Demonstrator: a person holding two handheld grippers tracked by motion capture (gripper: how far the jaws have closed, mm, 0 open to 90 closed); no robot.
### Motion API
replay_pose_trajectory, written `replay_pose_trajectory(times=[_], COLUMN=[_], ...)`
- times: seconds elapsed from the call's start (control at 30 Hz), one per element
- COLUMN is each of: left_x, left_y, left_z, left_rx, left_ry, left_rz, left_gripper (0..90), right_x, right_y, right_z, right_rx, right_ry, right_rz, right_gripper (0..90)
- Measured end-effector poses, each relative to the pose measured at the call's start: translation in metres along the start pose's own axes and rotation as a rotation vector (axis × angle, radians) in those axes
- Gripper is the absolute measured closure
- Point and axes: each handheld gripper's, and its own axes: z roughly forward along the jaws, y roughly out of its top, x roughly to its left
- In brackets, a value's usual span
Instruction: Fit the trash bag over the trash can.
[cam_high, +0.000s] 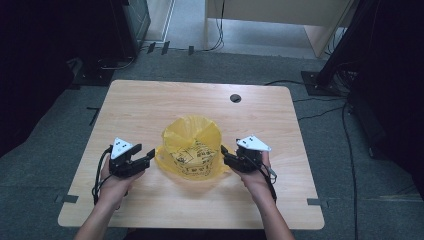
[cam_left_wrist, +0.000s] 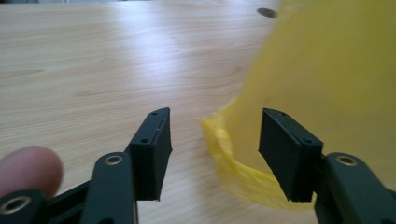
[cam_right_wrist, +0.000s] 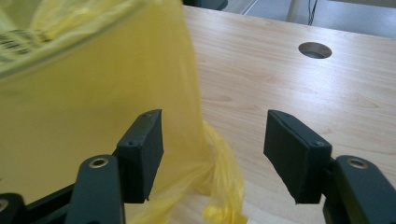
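A yellow plastic bag (cam_high: 192, 147) is seen standing near the middle of the wooden tabletop (cam_high: 150, 105), somewhat toward the near edge, with its top gathered and its lower edge spread out on the wood. Black printing is carried on the side facing the person, but the marks are too small and blurred to be read; in the right gripper view a strip of black print at the bag's upper left is likewise illegible.

The left gripper (cam_high: 142, 156) is held just to the left of the bag, its jaws spread apart with nothing between them. In the left gripper view a crumpled fold of the bag's lower edge (cam_left_wrist: 233, 158) is seen lying between and just beyond the open jaws.

The right gripper (cam_high: 227, 155) is held just to the right of the bag, its jaws also spread wide and empty.

A round cable hole (cam_high: 235, 98) is set in the tabletop near the far edge.
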Motion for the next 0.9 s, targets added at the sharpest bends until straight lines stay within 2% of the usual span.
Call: replay_pose_trajectory(times=[0.1,0.2,0.27,0.3,0.33,0.37,0.4,0.43,0.47,0.5,0.53,0.57,0.63,0.67,0.7,0.73,0.8,0.9], left_x=[-0.016,-0.027,-0.031,-0.033,-0.034,-0.035,-0.037,-0.039,-0.04,-0.042,-0.041,-0.039,-0.041,-0.043,-0.045,-0.045,-0.043,-0.044], left_y=[-0.008,-0.012,-0.011,-0.01,-0.008,-0.006,-0.003,-0.002,-0.001,-0.001,-0.001,-0.002,-0.004,-0.005,-0.005,-0.005,-0.005,-0.009], left_z=[0.0,0.005,0.011,0.014,0.016,0.018,0.021,0.024,0.027,0.029,0.031,0.033,0.035,0.037,0.037,0.038,0.04,0.045], left_rx=[-0.004,-0.015,-0.024,-0.032,-0.045,-0.06,-0.069,-0.073,-0.073,-0.077,-0.079,-0.076,-0.071,-0.071,-0.07,-0.072,-0.072,-0.045], left_ry=[-0.036,-0.023,0.017,0.035,0.049,0.051,0.047,0.029,0.02,0.031,0.018,-0.01,-0.023,-0.021,-0.01,-0.01,-0.023,-0.011], left_rz=[0.032,0.036,0.021,0.004,-0.015,-0.027,-0.022,-0.017,-0.006,0.009,0.012,0.014,0.057,0.067,0.078,0.074,0.058,0.083], left_gripper=[51.8,56.5,58.3,64.9,64.9,69.3,71.8,72.9,72.9,76.9,77.2,78.7,84.5,88.6,90.0,90.0,90.0,90.0], right_x=[0.006,0.014,0.02,0.022,0.022,0.022,0.021,0.024,0.024,0.028,0.029,0.028,0.025,0.025,0.027,0.029,0.028,0.027], right_y=[-0.008,-0.018,-0.023,-0.023,-0.023,-0.022,-0.021,-0.018,-0.018,-0.016,-0.016,-0.016,-0.017,-0.018,-0.02,-0.021,-0.023,-0.027], right_z=[-0.007,-0.008,-0.007,-0.005,-0.005,-0.005,-0.005,-0.003,-0.003,-0.002,0.0,0.003,0.007,0.009,0.011,0.013,0.017,0.02], right_rx=[-0.008,-0.019,-0.042,-0.083,-0.083,-0.1,-0.117,-0.138,-0.138,-0.137,-0.14,-0.14,-0.137,-0.131,-0.122,-0.117,-0.097,-0.072], right_ry=[0.035,0.08,0.054,-0.002,-0.002,-0.018,-0.013,0.007,0.007,-0.016,-0.043,-0.048,-0.025,-0.019,-0.025,-0.046,-0.052,-0.049], right_rz=[0.013,0.055,0.054,0.053,0.053,0.071,0.097,0.101,0.101,0.077,0.055,0.062,0.092,0.087,0.081,0.069,0.077,0.078], right_gripper=[46.6,53.1,58.2,65.2,65.2,68.4,70.7,74.5,74.5,76.4,77.3,79.3,85.2,90.0,90.0,90.0,90.0,90.0])
